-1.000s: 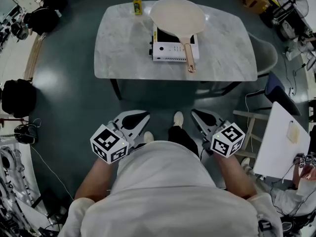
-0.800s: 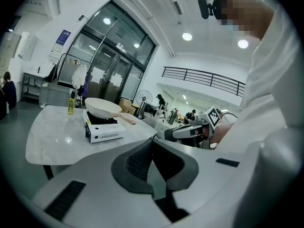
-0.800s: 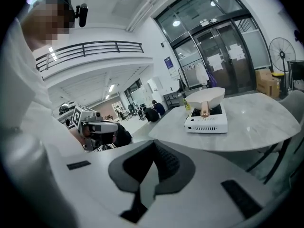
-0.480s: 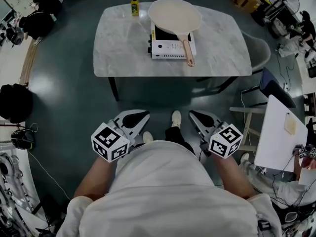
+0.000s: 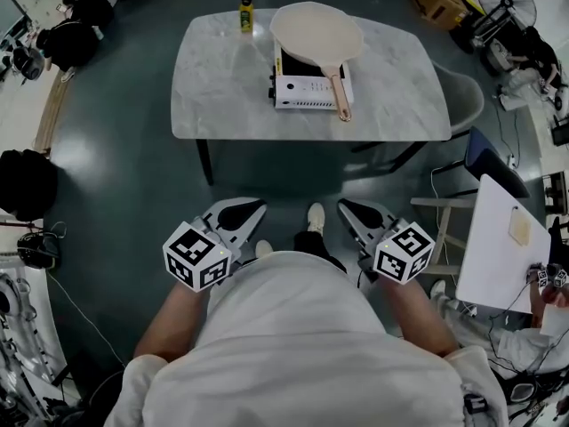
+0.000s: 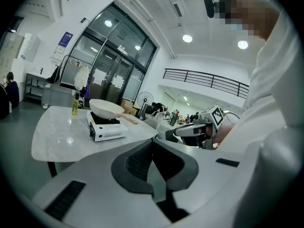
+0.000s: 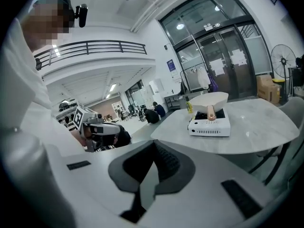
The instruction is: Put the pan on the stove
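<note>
Pan (image 5: 317, 32) sits on portable stove (image 5: 307, 91), handle (image 5: 339, 96) overhanging front toward person (image 5: 293, 345). Task looks done. Stove mid marble table (image 5: 222, 78); yellow bottle (image 5: 245, 12) at far edge, apart from stove. Left tongs (image 5: 242, 213) and right tongs (image 5: 354, 213) both pressed together, empty, held near torso, well apart from table. Likely parked, nothing left to carry.

Marble table (image 5: 222, 87): stove (image 5: 311, 92), yellow bottle (image 5: 245, 13)
</note>
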Tool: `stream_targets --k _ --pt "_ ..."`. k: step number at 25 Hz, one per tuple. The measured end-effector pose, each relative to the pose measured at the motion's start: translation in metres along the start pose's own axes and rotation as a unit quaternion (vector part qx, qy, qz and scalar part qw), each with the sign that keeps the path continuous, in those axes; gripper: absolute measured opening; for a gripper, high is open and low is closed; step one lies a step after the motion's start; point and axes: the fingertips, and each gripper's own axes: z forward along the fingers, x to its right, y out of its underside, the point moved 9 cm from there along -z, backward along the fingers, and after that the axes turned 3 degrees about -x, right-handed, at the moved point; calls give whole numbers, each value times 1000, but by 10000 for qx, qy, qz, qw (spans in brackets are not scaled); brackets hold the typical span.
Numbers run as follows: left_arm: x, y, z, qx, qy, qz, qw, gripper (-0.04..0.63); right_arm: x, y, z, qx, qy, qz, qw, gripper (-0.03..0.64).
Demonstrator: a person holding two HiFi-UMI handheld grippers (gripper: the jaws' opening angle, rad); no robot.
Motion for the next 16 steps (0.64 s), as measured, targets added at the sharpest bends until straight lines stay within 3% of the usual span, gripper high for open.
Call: stream_targets --k 16 --pt "2 5 -7 -38 -16 17 10000 18 -6 2 3 -38 -27 3 10000 6"
